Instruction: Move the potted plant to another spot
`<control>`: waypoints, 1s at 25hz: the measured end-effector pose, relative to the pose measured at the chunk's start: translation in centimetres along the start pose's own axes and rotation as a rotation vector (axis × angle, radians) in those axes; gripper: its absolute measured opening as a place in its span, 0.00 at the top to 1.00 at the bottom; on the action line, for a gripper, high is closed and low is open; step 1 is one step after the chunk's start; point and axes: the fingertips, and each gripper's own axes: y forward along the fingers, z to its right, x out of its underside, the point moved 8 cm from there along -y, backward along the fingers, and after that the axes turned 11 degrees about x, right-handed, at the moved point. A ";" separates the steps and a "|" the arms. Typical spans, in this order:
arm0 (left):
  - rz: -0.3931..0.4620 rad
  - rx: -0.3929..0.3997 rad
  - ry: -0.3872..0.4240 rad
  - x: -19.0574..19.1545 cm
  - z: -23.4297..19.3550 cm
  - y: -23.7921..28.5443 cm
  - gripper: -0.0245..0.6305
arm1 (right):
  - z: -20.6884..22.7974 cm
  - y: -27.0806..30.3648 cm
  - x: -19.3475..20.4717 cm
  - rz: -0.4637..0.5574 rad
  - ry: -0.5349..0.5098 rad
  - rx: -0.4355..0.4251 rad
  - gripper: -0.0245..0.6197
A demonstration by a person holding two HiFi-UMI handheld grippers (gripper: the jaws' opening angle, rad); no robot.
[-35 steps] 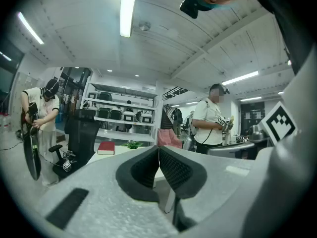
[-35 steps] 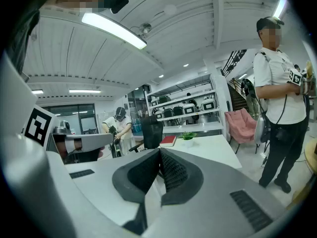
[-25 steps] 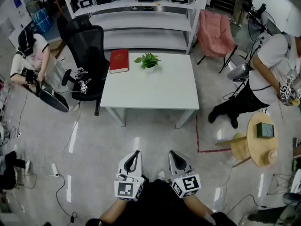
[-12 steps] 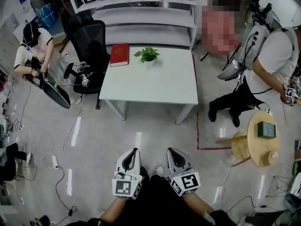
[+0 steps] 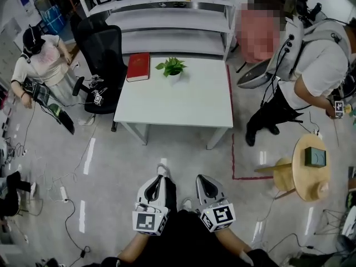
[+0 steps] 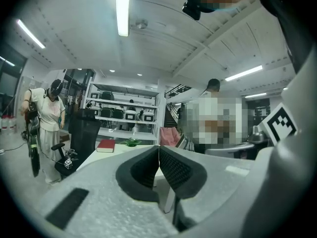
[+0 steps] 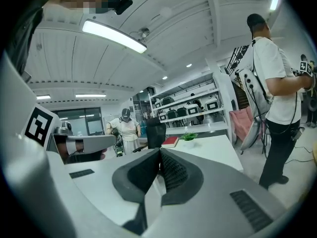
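A small green potted plant (image 5: 171,68) stands near the far edge of a white table (image 5: 183,107), beside a red book (image 5: 138,67). The plant shows small and distant as well in the left gripper view (image 6: 132,142) and in the right gripper view (image 7: 188,136). My left gripper (image 5: 157,187) and right gripper (image 5: 204,186) hang side by side close to my body, well short of the table. Both are shut, their pads pressed together with nothing between them.
A black office chair (image 5: 103,54) stands left of the table, white shelving (image 5: 167,21) behind it. One person (image 5: 41,71) stands at the far left, another (image 5: 306,77) at the right. A round wooden stool (image 5: 312,166) is at right. Cables lie across the floor (image 5: 72,204).
The table and plant have shifted slightly in view as I moved. The person at right has stepped closer to the table; the person at left has stood up.
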 end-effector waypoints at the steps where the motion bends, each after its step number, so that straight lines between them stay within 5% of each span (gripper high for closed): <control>1: -0.001 0.006 -0.004 0.1 -0.6 0.8 0.94 | 0.3 0.8 0.0 -0.001 -0.002 0.006 0.95; 11: -0.008 0.029 -0.038 -1.0 -7.7 8.3 0.94 | 1.4 10.0 -2.1 -0.020 -0.025 0.031 0.94; 25: -0.024 0.118 -0.061 -4.7 -23.3 17.2 0.94 | -1.9 26.5 -6.6 -0.047 -0.059 0.094 0.94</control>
